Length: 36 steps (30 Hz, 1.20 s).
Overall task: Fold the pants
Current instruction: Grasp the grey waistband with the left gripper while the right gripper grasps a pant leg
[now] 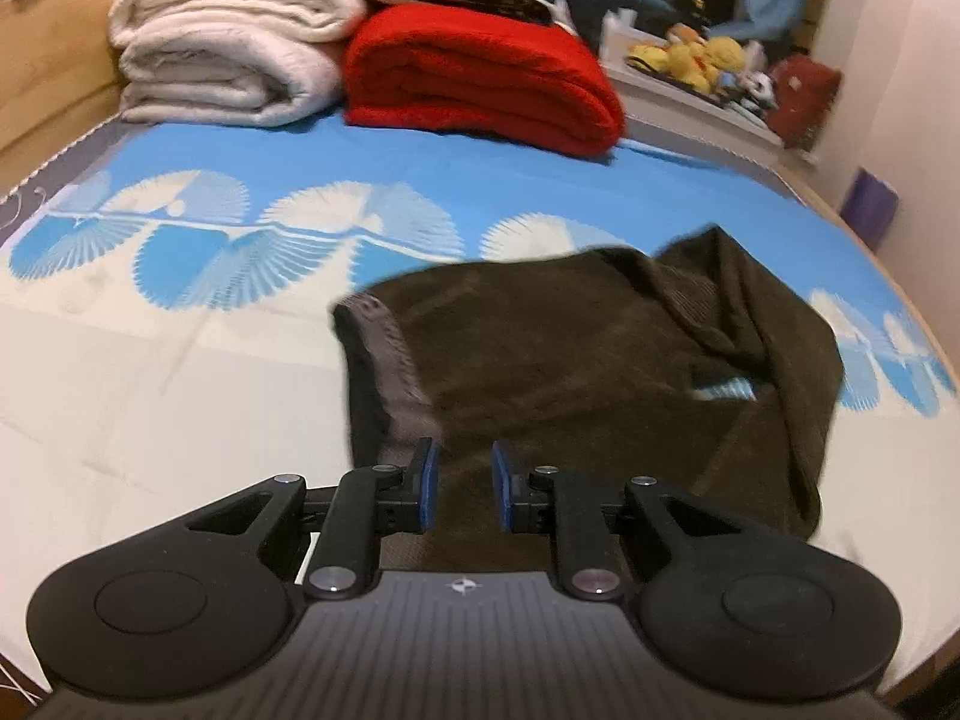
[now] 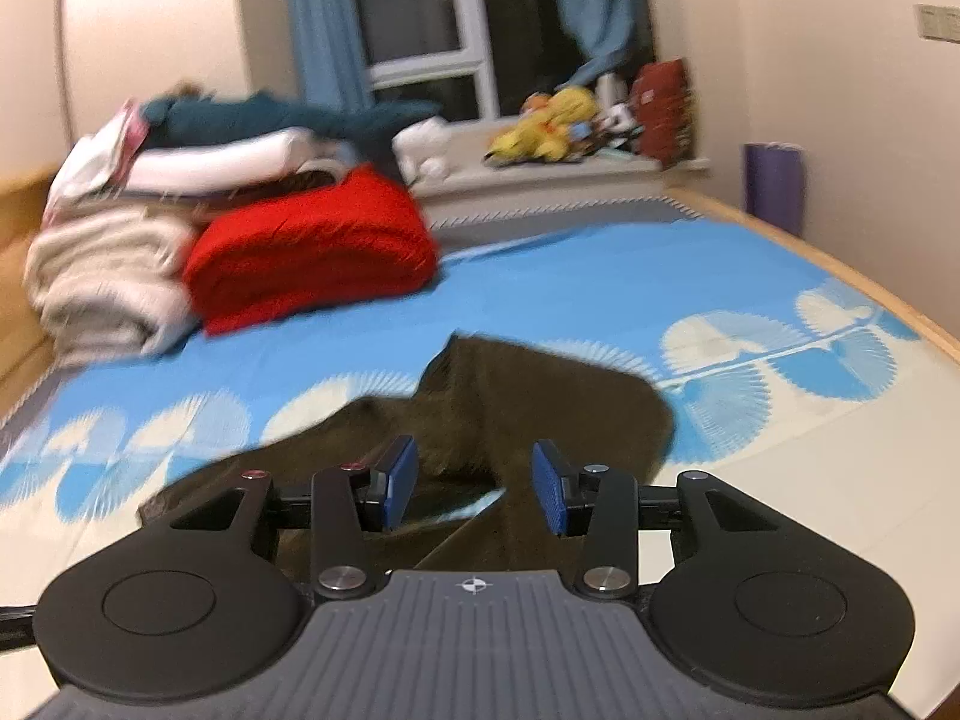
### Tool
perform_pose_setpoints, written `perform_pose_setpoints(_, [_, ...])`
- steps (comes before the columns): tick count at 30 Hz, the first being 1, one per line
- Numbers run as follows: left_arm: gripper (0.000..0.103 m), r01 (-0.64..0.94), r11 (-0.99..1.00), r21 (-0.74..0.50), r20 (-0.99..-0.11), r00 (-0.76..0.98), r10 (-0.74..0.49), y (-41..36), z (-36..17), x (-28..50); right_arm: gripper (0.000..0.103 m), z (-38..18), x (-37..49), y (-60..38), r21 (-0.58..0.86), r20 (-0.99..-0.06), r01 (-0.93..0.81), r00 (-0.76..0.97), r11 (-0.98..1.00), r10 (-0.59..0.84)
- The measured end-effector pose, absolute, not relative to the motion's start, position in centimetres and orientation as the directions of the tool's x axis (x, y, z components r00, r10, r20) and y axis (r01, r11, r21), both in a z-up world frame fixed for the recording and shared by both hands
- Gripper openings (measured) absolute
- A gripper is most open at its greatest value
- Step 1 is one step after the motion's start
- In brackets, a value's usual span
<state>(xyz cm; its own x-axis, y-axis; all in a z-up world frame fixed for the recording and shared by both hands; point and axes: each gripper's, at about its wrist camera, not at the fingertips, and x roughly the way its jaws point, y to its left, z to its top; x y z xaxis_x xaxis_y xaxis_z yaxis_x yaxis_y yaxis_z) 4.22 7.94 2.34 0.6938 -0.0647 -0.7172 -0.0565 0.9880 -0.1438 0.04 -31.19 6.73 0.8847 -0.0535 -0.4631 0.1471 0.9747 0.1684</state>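
Observation:
Dark olive-brown pants lie bunched and partly folded on the blue-and-white bed sheet. A grey-lined hem or waistband edge shows at their left side. My left gripper hovers over the near edge of the pants, jaws open with a narrow gap and nothing between them. In the right wrist view the pants lie in a rumpled heap ahead. My right gripper is wide open and empty just above them.
A folded red blanket and cream blankets are stacked at the bed's far end. A windowsill holds yellow plush toys and a red bag. A purple roll stands by the right wall. The bed's wooden edge runs along the right.

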Motion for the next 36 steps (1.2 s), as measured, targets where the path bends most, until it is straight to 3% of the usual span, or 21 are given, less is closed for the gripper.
perform_pose_setpoints(3, [0.022, -0.106, 0.982, -0.158, -0.699, 0.715, -0.036, 11.1, 0.8, 5.1, 0.046, 4.7, 0.9, -33.4, 0.198, -0.527, 0.167, 0.849, 0.966, -0.039])
perform_pose_setpoints(6, [0.022, -0.219, 0.969, -0.113, -0.850, 0.526, 0.019, 13.1, -3.3, 6.8, 0.048, 2.4, 2.2, -34.8, 0.158, -0.586, 0.176, 0.809, 0.972, -0.051])
perform_pose_setpoints(10, [0.024, -0.236, 0.965, -0.111, -0.871, 0.490, 0.020, 13.8, -4.2, 8.1, 0.050, -2.4, 4.3, -35.7, 0.046, -0.639, 0.165, 0.763, 0.985, -0.098])
perform_pose_setpoints(14, [0.035, -0.227, 0.963, -0.146, -0.881, 0.473, -0.022, 13.3, -4.9, 9.1, 0.050, -6.6, 7.7, -36.2, 0.036, -0.735, 0.149, 0.674, 0.988, -0.075])
perform_pose_setpoints(18, [0.043, -0.235, 0.958, -0.164, -0.893, 0.449, -0.042, 12.6, -6.1, 10.6, 0.069, -7.6, 10.2, -35.4, 0.038, -0.737, 0.109, 0.675, 0.993, -0.046])
perform_pose_setpoints(26, [0.069, -0.244, 0.959, -0.148, -0.922, 0.385, -0.044, 11.0, -8.2, 13.0, 0.072, -9.9, 15.7, -32.5, -0.096, -0.743, -0.012, 0.666, 0.995, -0.063])
perform_pose_setpoints(31, [0.072, -0.233, 0.965, -0.116, -0.942, 0.333, -0.033, 10.8, -9.4, 13.6, 0.073, -11.5, 17.3, -32.0, -0.182, -0.772, -0.061, 0.628, 0.981, -0.104])
perform_pose_setpoints(33, [0.073, -0.230, 0.966, -0.115, -0.948, 0.317, -0.037, 11.0, -9.8, 13.6, 0.061, -11.2, 17.4, -32.4, -0.194, -0.766, -0.041, 0.630, 0.980, -0.125])
perform_pose_setpoints(35, [0.073, -0.216, 0.969, -0.115, -0.952, 0.302, -0.046, 10.9, -10.2, 13.5, 0.023, -10.5, 17.6, -33.5, -0.160, -0.771, -0.014, 0.627, 0.987, -0.116])
perform_pose_setpoints(36, [0.071, -0.202, 0.973, -0.109, -0.955, 0.295, -0.046, 10.7, -10.4, 13.5, 0.015, -10.2, 17.6, -34.1, -0.135, -0.774, 0.003, 0.624, 0.991, -0.107])
